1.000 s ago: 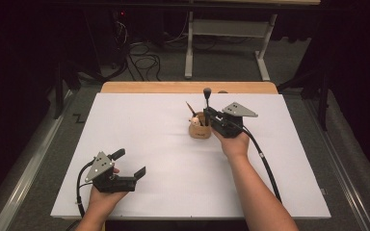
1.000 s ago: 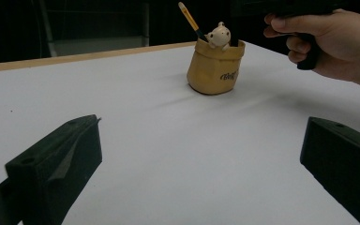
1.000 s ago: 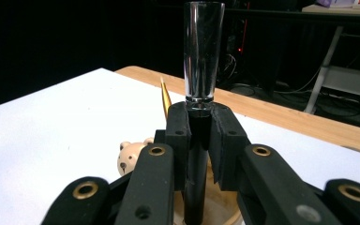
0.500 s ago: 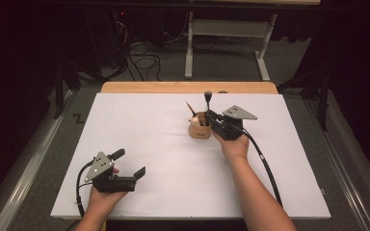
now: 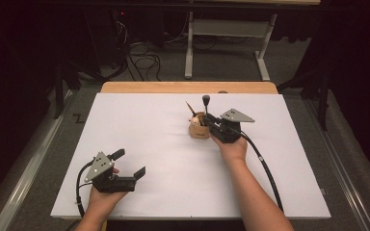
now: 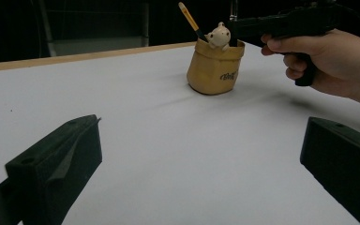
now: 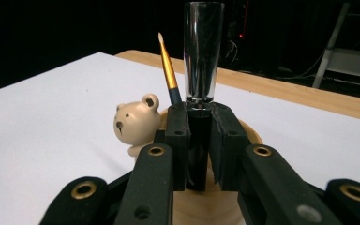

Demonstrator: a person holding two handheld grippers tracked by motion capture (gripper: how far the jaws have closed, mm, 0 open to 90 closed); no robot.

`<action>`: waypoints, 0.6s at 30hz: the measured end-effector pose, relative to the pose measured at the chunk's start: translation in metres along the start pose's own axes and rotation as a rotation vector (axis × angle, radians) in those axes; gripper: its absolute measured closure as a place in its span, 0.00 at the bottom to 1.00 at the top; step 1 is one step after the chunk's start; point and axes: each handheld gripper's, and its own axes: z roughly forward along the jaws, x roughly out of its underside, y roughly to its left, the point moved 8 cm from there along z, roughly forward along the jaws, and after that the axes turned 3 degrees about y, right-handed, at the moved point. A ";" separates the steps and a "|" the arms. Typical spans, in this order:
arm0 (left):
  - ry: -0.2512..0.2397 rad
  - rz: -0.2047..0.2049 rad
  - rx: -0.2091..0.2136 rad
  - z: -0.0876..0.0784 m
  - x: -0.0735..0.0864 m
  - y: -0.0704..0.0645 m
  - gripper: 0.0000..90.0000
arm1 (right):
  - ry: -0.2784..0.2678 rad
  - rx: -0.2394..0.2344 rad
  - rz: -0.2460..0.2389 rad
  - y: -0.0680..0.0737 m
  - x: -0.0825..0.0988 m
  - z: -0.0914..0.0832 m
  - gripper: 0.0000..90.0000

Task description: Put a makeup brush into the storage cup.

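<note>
Right gripper (image 7: 199, 140) clamped on a black, clear-capped cylinder (image 7: 202, 61), held upright above the tan holder (image 5: 199, 130). The cylinder's lower end is hidden behind the jaws; what it is cannot be told. A brush (image 7: 168, 70) and bear figure (image 7: 136, 123) stand in the holder. Left gripper (image 5: 129, 162) rests on the counter (image 5: 139, 120) well apart from the holder, jaws wide, nothing between them.

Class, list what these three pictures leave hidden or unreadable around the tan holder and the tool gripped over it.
- Lower end of the black tool with a clear cap: right gripper view, behind the jaws.
- Inside of the tan bear-trimmed holder: left gripper view, behind its wall.
- Holder's printed word: too small to read.
- Paintbrush handle: inside the holder.
</note>
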 end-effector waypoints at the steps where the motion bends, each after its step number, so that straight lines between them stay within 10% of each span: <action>1: 0.000 0.000 0.000 0.000 0.000 0.000 0.00 | 0.004 -0.004 -0.003 0.000 0.001 0.000 0.88; 7: -0.001 -0.002 0.000 0.000 0.000 0.000 0.00 | 0.000 -0.025 0.029 -0.002 -0.003 -0.004 0.55; 18: 0.003 0.003 -0.001 0.001 0.000 0.000 0.00 | -0.003 -0.016 0.017 -0.004 -0.008 -0.011 0.49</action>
